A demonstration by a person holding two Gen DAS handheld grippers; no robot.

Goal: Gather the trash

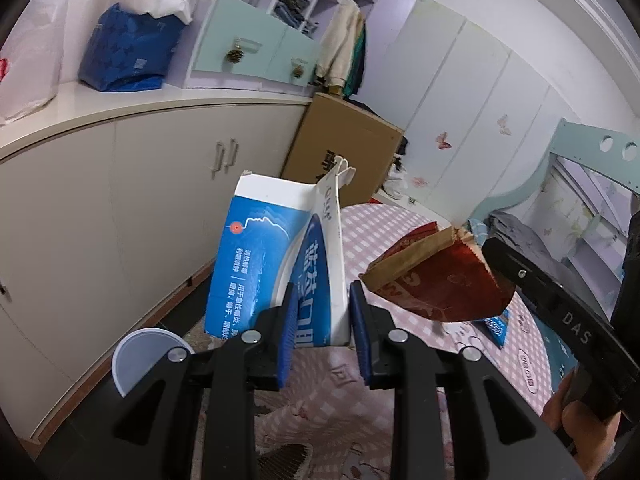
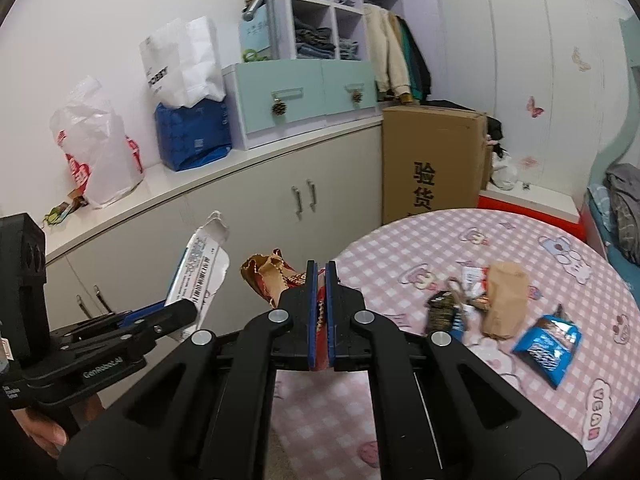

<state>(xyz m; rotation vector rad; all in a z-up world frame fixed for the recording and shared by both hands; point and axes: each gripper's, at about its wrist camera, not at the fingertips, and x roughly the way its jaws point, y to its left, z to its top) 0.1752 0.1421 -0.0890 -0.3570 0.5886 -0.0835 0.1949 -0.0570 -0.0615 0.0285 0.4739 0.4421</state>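
My left gripper is shut on a blue and white carton box and holds it in the air above the table's edge; the box also shows in the right wrist view. My right gripper is shut on a red and brown paper bag, which also shows in the left wrist view, held up beside the box. More trash lies on the pink checked table: a brown paper bag, a blue wrapper and dark wrappers.
A white cabinet runs along the wall behind, with plastic bags and a blue bag on top. A tall cardboard box stands by the table. A white round lid shows low at the left.
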